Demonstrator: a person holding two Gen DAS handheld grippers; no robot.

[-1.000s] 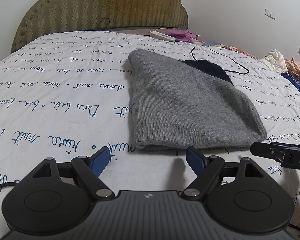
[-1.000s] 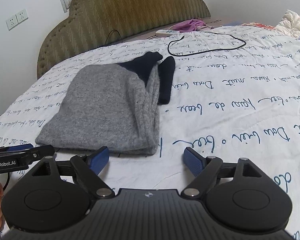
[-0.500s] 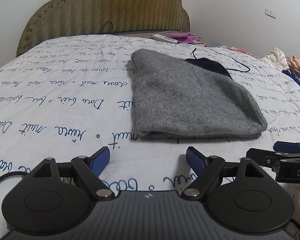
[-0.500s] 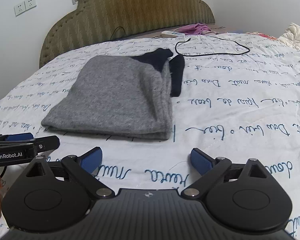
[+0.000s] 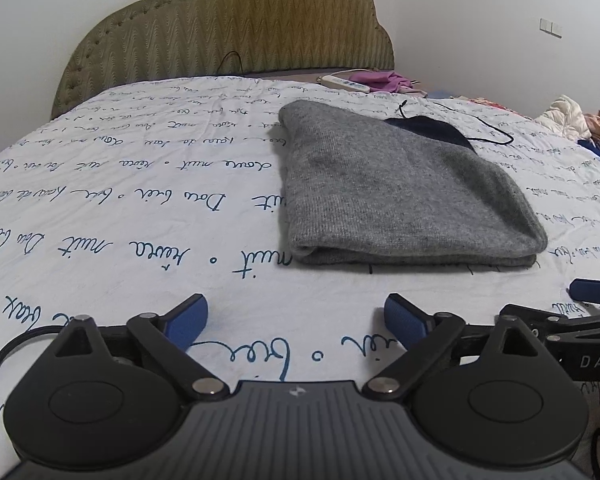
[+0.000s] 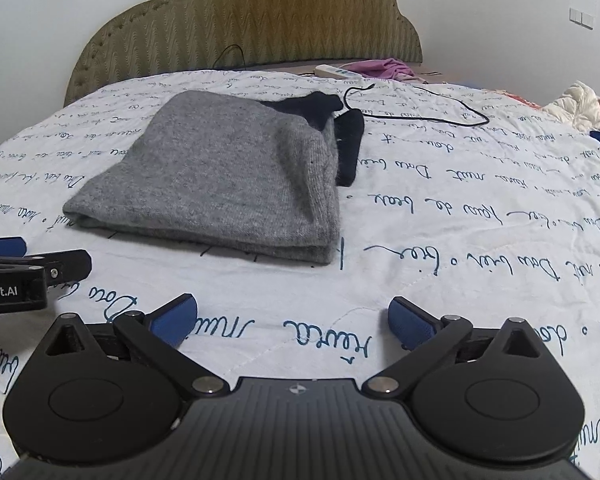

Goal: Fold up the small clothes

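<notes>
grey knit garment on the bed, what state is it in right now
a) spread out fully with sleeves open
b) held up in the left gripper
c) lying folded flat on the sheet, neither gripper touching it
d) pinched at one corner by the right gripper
c: the grey knit garment lies folded on the printed sheet, while the left gripper and right gripper sit open short of its near edge.
</notes>
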